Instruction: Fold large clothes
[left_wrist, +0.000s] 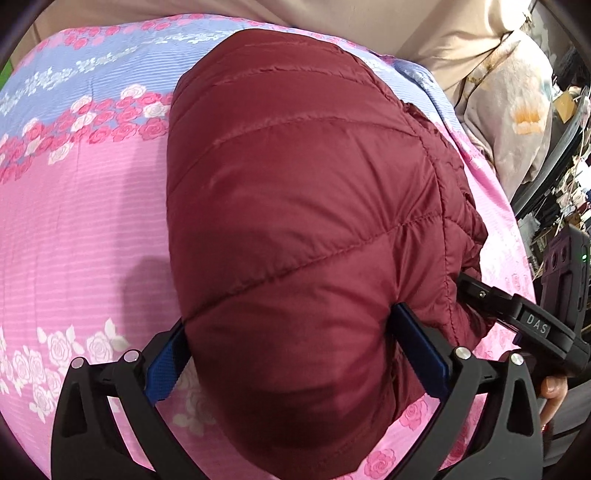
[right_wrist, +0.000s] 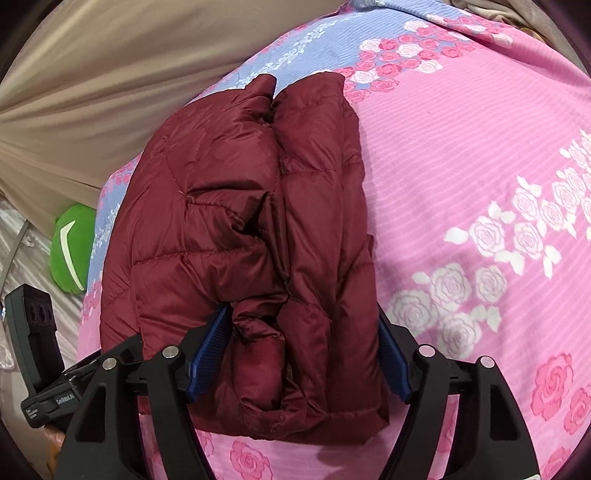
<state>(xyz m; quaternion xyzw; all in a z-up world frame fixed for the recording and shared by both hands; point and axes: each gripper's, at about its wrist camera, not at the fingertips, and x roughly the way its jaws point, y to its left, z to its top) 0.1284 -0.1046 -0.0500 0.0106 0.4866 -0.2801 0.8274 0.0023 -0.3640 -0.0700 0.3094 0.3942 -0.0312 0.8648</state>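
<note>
Both claws sit at the near end of a folded maroon puffer jacket, one from each side. Left gripper: jaws spread wide, blue pads flanking the jacket's smooth rounded fold; whether the pads press on the fabric I cannot tell. Right gripper: jaws spread, blue pads either side of the bunched, layered edge, fabric between them but not pinched.

Jacket lies on a bedsheet printed pink and lilac-blue with bands of pink and white roses. Quilted stitching runs across the jacket; on the right wrist view two thick layers meet along a deep crease down the middle.

Around: tan curtain-like cloth behind the bed. Green cushion with a white curved stripe just off the bed's edge. Pale floral bedding heaped at the far side, cluttered shelving beyond it, too small to read.

Right gripper's body reaches in at the jacket's side on the left view, fingertips of a hand under it. Writing there: "DAS". Black device on the other view carries small white lettering, illegible.
</note>
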